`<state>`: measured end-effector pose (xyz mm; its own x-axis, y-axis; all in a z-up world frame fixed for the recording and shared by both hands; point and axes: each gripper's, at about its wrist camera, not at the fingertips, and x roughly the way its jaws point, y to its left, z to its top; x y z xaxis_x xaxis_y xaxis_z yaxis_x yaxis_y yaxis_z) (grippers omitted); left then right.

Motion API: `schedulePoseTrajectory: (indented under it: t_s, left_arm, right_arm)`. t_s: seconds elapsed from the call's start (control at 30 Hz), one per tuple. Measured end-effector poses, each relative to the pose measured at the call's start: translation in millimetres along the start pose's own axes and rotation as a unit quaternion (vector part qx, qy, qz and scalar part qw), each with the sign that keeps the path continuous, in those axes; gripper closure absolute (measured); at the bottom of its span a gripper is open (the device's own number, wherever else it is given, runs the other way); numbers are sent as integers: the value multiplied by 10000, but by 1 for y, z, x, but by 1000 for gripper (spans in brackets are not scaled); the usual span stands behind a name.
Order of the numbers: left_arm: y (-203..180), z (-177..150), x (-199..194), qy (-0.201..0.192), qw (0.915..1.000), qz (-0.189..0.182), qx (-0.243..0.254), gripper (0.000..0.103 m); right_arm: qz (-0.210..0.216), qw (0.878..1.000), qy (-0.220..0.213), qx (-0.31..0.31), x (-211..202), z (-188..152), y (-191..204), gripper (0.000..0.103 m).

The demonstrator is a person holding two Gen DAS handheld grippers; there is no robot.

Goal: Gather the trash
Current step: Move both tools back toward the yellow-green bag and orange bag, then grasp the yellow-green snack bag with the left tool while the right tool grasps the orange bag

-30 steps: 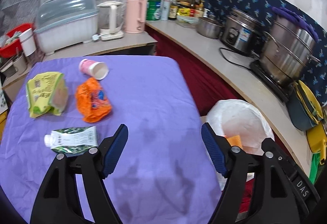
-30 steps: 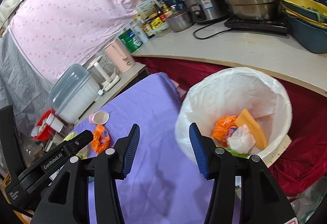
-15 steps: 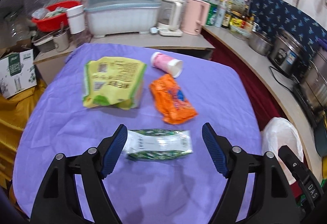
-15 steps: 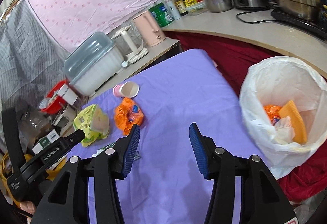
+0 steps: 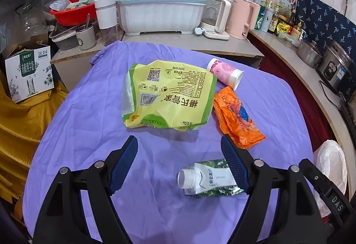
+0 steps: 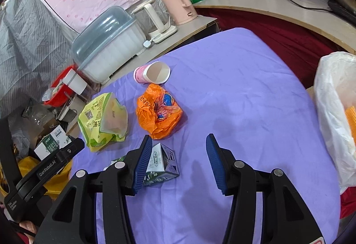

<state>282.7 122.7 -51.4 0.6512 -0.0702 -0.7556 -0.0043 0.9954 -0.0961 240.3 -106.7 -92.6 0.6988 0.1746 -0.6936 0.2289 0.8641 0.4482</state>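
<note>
Four pieces of trash lie on the purple tablecloth point(image 5: 89, 132): a yellow-green bag point(image 5: 169, 95) point(image 6: 100, 119), an orange wrapper point(image 5: 235, 119) point(image 6: 159, 110), a pink paper cup point(image 5: 224, 73) point(image 6: 152, 75) on its side, and a green-white carton point(image 5: 209, 179) point(image 6: 161, 161). My left gripper point(image 5: 178, 139) hovers just short of the bag, its jaws opening with nothing between them. The carton lies partly hidden under its right finger. My right gripper point(image 6: 179, 137) is open and empty above bare cloth, with the carton beside its left finger. The white-lined bin point(image 6: 331, 110) point(image 5: 331, 168) stands off the table's right edge.
Behind the table a shelf carries a lidded dish rack point(image 5: 160, 6), a glass kettle point(image 5: 215, 17) and a pink kettle point(image 5: 244, 18). A counter with pots point(image 5: 336, 66) curves along the right. A carton box point(image 5: 29, 75) and yellow cloth sit at the left.
Both grippers have swung left from the bin to over the table and dropped a little. The trash now looks nearer, and the carton has passed from the left finger's side to the right finger's.
</note>
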Motion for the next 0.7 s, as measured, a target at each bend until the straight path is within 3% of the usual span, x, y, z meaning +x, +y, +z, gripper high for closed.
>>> schedulePoseTrajectory:
  t_s: [0.47, 0.53, 0.7]
  left_arm:
    - [-14, 23, 56, -10, 9992, 132, 370, 28]
    - [-15, 24, 63, 25, 9990, 101, 429, 31]
    - [-16, 23, 79, 209, 9987, -23, 458, 53]
  right_arm:
    - [17, 9986, 519, -74, 94, 23, 13, 53]
    - [-3, 9983, 574, -40, 105, 25, 11, 53]
    - [69, 9976, 680, 60, 121, 26, 7, 53]
